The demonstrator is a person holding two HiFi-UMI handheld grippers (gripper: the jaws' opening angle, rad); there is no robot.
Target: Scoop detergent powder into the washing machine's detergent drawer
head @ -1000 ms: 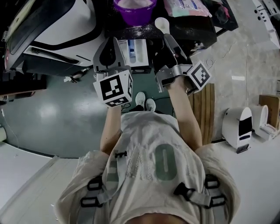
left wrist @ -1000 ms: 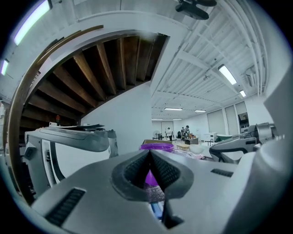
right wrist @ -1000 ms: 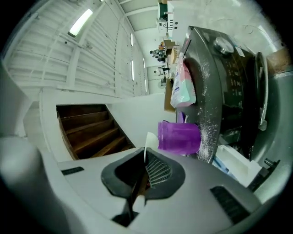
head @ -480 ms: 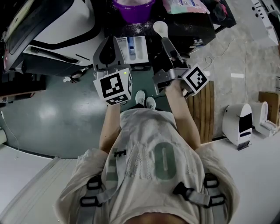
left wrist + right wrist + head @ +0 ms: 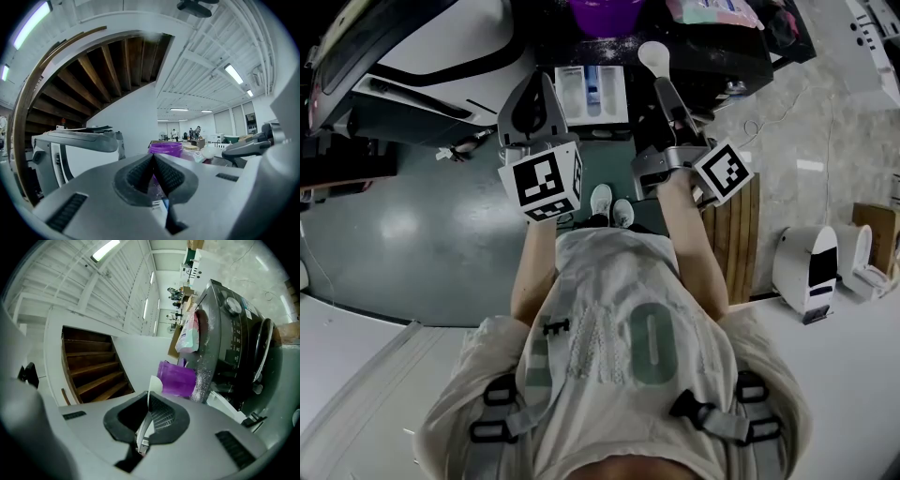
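Observation:
The white scoop (image 5: 653, 54) sticks out over the dark washing machine top (image 5: 712, 58), below the purple tub (image 5: 605, 11). My right gripper (image 5: 660, 87) is shut on the scoop's handle. In the right gripper view the scoop (image 5: 153, 385) rises edge-on from the right gripper (image 5: 147, 401), with the purple tub (image 5: 177, 378) behind. The open detergent drawer (image 5: 592, 92) lies between the grippers. My left gripper (image 5: 538, 82) hangs just left of the drawer, shut and holding nothing. In the left gripper view, the left gripper (image 5: 153, 157) has its pads together.
A detergent bag (image 5: 709, 9) lies on the machine top right of the tub. A white machine (image 5: 441, 52) stands at the left. Wooden slats (image 5: 737, 234) and a small white appliance (image 5: 811, 272) are on the floor at the right.
The drawer shows more fully beside the left gripper, which now stands clear of it. The right gripper keeps the scoop in much the same place.

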